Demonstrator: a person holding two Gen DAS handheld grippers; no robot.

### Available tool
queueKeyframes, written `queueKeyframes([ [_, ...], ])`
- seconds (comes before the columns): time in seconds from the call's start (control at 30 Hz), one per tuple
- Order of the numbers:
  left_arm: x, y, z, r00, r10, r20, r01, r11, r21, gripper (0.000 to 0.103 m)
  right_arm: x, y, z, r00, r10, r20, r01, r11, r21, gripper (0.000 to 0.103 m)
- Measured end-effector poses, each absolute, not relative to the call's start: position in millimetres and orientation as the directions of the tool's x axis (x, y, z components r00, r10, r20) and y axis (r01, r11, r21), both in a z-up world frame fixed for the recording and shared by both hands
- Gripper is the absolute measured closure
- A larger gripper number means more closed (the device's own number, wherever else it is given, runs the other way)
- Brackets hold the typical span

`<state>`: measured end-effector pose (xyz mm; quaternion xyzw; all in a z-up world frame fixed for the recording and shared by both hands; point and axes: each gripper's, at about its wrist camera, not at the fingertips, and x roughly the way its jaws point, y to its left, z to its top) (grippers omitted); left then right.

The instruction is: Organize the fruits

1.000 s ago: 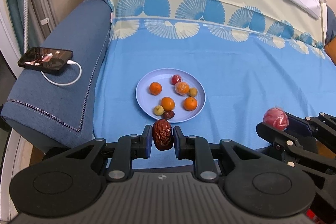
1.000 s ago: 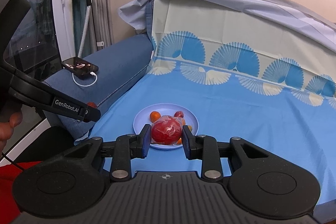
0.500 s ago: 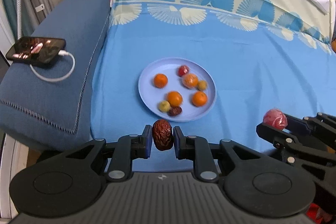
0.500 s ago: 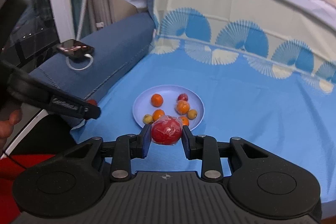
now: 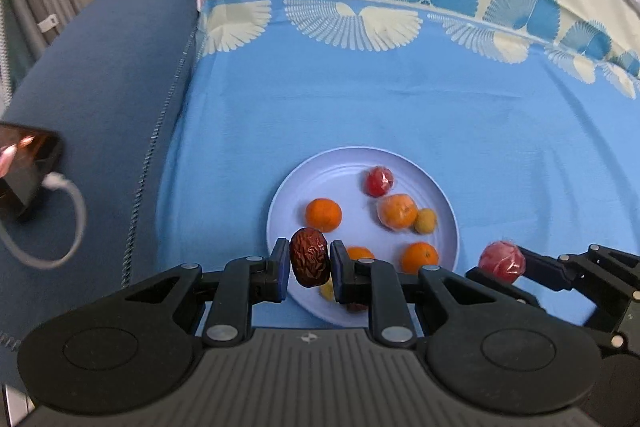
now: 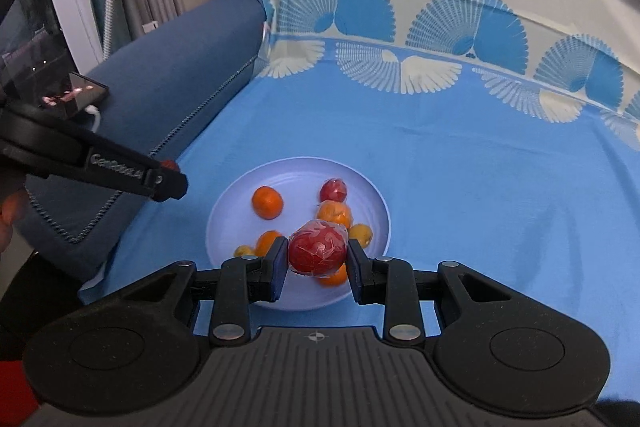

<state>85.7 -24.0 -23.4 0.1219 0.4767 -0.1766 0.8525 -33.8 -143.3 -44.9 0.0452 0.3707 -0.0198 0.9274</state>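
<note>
- The right gripper (image 6: 317, 263) clamps a red fruit wrapped in clear film (image 6: 318, 248) between its blue-padded fingers (image 6: 277, 266), above the near part of a pale blue plate (image 6: 376, 201).
- The plate lies on a blue bedsheet (image 6: 480, 187) and holds oranges (image 6: 267, 202), another wrapped red fruit (image 6: 333, 190) and small yellow fruits (image 6: 360, 234).
- The left gripper (image 6: 170, 183) reaches in from the left, beside the plate.
- A phone (image 6: 82, 91) with a white cable lies on the dark blue cushion (image 6: 168, 79).

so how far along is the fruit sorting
Done: several small fruits already sit on the plate. In hand: the left tongs grip a wrinkled red date, the right tongs a wrapped red fruit, both near the plate. Left: setting those two down. No other loose fruit shows.
</note>
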Motion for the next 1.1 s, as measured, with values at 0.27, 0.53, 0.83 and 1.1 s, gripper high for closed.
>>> queueKeyframes([
  [0.27,128,-45,-70,0.423,-0.153,-0.893,0.431,0.901,0.05,0.08,13,-152,-81,0.676,0.01,-0.737,0.047,0.997,0.057,0.07],
  [0.53,148,-55,-103,0.436,-0.124,-0.891,0.445,0.891,0.093,0.051,48,-153,-111,0.643,0.005,-0.766,0.03,0.999,0.032,0.07],
  [0.83,120,-42,-68,0.467,-0.137,-0.874,0.426,0.9,0.087,0.0,40,-159,-94,0.675,-0.044,-0.737,0.058,0.998,-0.006,0.007],
  [1.1,55,-19,-42,0.504,-0.087,-0.859,0.4,0.905,0.143,0.0,-30,-141,-63,0.691,-0.069,-0.719,0.107,0.994,0.007,0.001],
])
